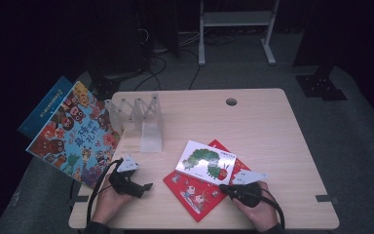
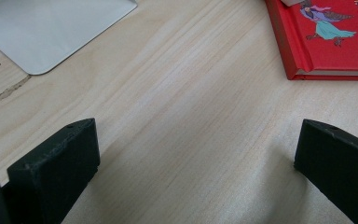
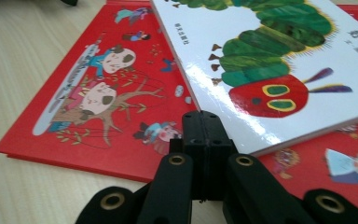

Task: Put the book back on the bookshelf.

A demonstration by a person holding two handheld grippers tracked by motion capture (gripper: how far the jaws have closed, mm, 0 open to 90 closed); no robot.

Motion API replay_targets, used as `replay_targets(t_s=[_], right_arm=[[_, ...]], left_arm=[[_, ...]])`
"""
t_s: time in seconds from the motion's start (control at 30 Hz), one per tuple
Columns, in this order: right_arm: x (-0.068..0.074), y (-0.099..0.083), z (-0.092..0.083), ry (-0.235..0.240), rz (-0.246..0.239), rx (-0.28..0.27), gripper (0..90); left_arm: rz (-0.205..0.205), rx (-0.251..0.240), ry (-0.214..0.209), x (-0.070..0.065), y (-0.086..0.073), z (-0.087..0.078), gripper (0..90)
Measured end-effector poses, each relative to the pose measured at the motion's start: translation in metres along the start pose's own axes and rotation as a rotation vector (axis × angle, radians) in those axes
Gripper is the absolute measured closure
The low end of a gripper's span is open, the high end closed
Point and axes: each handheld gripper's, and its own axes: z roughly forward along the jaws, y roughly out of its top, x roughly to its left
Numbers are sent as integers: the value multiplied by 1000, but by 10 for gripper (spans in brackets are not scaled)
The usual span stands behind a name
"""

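The work in hand appears to be shelving books in the clear accordion book rack (image 1: 139, 117). Judged from the layout, it is at an early stage: every slot of the rack looks vacant, and no book is lifted.

The right gripper (image 3: 206, 122) is clenched, jaws pressed together with nothing between them. Its tip sits at the near edge of the white caterpillar book (image 3: 279, 60), either touching it or just short of it. That book lies flat on the red picture book (image 3: 102, 93), directly ahead of the right gripper.

The left gripper (image 1: 146, 186) is released, jaws spread wide over bare table (image 2: 191, 107), grasping nothing. The red picture book's corner lies ahead of it and to its right; the rack's frosted base plate lies ahead and to its left.

Remaining, by this reading: grasp each book, carry it to the rack and stand it in a slot.

Count:
- Books at the right gripper: 2.
- Books overhanging the table edge beyond the left gripper: 2, a monster-cover book (image 1: 75, 134) resting on a blue book (image 1: 44, 107).
- Racks: 1.
- Grippers: 2.
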Motion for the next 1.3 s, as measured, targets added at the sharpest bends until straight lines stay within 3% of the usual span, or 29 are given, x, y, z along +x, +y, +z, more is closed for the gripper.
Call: replay_targets(t_s=[0.53,0.7,0.83,1.17,1.3], right_arm=[[-25,-7,-11,-79,42,-29,893],[-37,-10,-19,-116,64,-78,829],[-45,-15,-21,-152,77,-83,790],[-49,-16,-18,-184,57,-73,787],[-50,-16,-18,-189,56,-73,781]], left_arm=[[0,0,0,0,0,0,0],[1,1,-2,0,0,0,0],[13,9,-15,-1,5,0,0],[62,-23,-91,-9,38,9,0],[110,-19,-124,-14,61,17,0]])
